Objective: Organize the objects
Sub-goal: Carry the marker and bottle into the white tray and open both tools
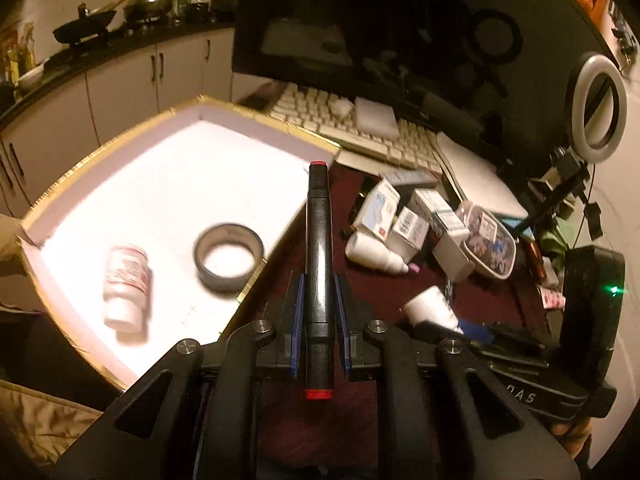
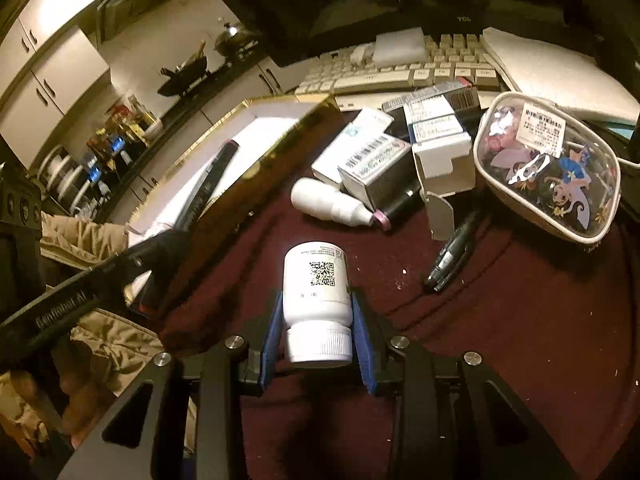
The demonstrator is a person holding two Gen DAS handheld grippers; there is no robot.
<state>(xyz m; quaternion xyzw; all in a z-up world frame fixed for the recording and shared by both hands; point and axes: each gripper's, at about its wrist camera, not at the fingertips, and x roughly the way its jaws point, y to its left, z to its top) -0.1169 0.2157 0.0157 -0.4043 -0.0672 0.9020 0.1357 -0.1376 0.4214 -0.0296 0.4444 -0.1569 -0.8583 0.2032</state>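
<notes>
My left gripper (image 1: 319, 284) is shut on a black marker (image 1: 319, 240) with red ends, which points forward over the near corner of a white, gold-rimmed box (image 1: 172, 160). In the box lie a white pill bottle (image 1: 126, 286) and a roll of grey tape (image 1: 229, 256). My right gripper (image 2: 316, 300) is shut on a white bottle (image 2: 316, 276) with a QR code, cap toward the camera, above the dark red cloth (image 2: 500, 320). In the right wrist view the marker (image 2: 208, 180) hangs over the box's gold wall (image 2: 280, 152).
Several small cartons (image 2: 384, 156), a white dropper bottle (image 2: 332, 202), a black pen (image 2: 452, 256) and a clear sticker pouch (image 2: 552, 172) lie on the cloth. Behind are a keyboard (image 2: 400, 72), a monitor (image 1: 380, 32) and a ring light (image 1: 598, 114). A tan jacket (image 2: 100, 240) lies at the left.
</notes>
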